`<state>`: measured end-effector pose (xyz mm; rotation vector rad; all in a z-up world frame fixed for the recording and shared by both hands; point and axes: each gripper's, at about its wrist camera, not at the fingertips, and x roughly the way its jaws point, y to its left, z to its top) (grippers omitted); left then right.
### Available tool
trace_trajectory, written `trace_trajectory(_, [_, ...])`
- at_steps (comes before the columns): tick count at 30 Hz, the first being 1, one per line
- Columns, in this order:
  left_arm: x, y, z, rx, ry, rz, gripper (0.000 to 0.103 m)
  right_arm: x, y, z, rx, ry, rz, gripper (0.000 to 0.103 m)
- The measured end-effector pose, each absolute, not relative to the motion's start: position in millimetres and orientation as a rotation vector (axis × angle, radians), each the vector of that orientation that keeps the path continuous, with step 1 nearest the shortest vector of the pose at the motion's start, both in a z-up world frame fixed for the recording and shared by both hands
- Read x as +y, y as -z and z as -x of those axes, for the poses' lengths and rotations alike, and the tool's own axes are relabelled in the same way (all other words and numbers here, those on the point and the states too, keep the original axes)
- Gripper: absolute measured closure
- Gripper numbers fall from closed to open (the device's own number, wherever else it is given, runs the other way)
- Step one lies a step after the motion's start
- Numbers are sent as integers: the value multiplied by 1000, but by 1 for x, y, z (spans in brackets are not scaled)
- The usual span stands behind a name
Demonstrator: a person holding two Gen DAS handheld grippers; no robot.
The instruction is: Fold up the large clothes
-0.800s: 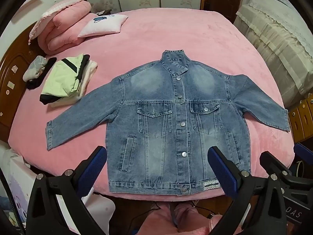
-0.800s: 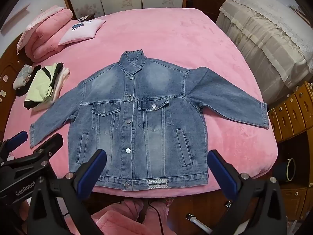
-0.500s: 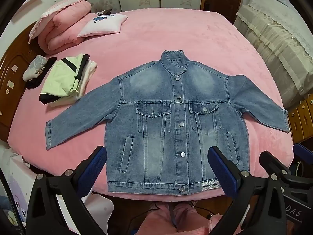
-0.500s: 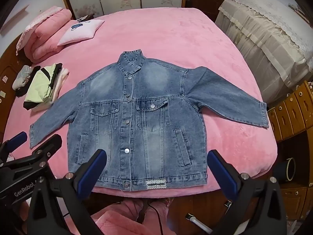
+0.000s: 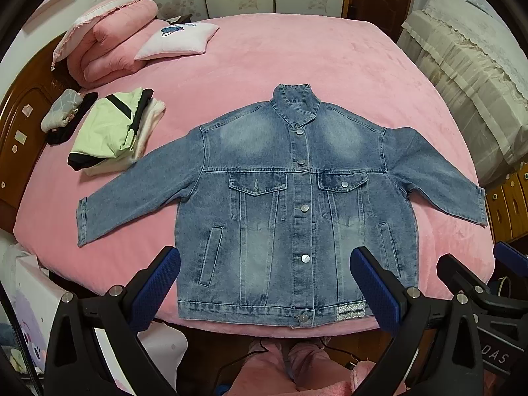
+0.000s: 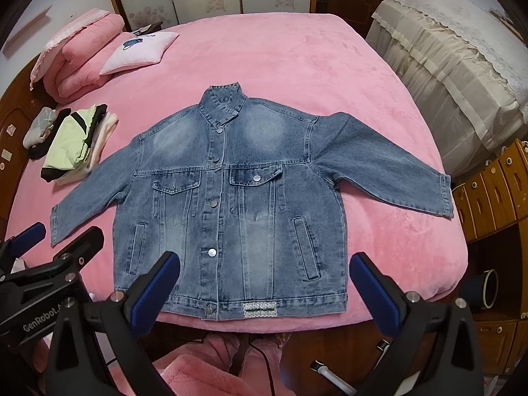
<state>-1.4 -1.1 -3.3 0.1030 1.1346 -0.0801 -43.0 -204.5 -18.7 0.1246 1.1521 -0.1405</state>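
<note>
A blue denim jacket (image 5: 283,204) lies flat, front up and buttoned, on the pink bed (image 5: 280,59), with both sleeves spread out and its hem at the near edge. It also shows in the right wrist view (image 6: 227,204). My left gripper (image 5: 264,280) is open and empty, held above the hem. My right gripper (image 6: 264,280) is open and empty, also above the hem. Part of the right gripper shows at the lower right of the left view (image 5: 478,283). The left gripper shows at the lower left of the right view (image 6: 52,264).
A stack of folded clothes (image 5: 112,132) lies on the bed's left side. A folded pink quilt (image 5: 109,36) and a white pillow (image 5: 178,41) are at the far left. A covered piece of furniture (image 5: 468,76) and wooden drawers (image 6: 495,184) stand on the right.
Both grippers have drifted slightly; the jacket sits a little lower and more to the left in the views. Nothing was grasped.
</note>
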Motion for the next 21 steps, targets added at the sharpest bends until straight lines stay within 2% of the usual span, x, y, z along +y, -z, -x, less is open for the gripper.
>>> trace_trajectory(21, [-9, -17, 31, 1100, 3, -8, 1, -219, 1, 51, 1095, 3, -52, 0])
